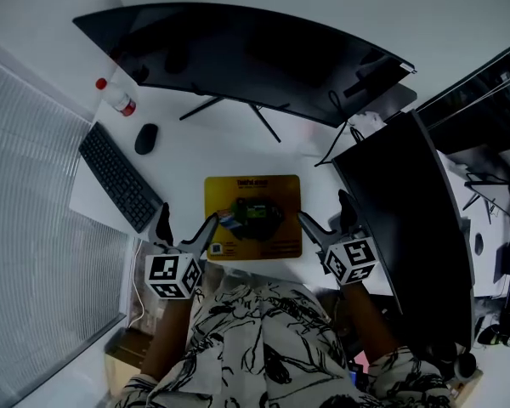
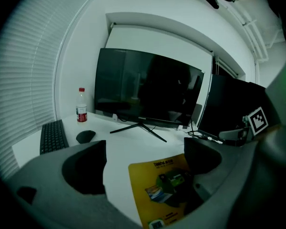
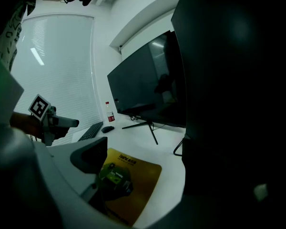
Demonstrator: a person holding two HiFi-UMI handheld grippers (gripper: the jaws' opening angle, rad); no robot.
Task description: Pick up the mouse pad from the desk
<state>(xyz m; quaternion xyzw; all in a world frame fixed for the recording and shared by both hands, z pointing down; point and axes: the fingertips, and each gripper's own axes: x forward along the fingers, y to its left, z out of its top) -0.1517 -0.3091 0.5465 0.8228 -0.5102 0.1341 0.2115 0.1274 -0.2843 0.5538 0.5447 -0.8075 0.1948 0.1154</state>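
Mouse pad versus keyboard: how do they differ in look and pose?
The mouse pad is yellow, printed and nearly square; the keyboard is black, long and narrow. The mouse pad lies straight before the person; the keyboard sits angled at the left of the desk. Both lie flat on it.

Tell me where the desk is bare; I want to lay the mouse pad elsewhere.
Bare desk lies between the mouse pad and the monitor stand, and in a strip between pad and keyboard. The right is crowded: cables and the second monitor close by the pad. The mouse and bottle fill the far left.
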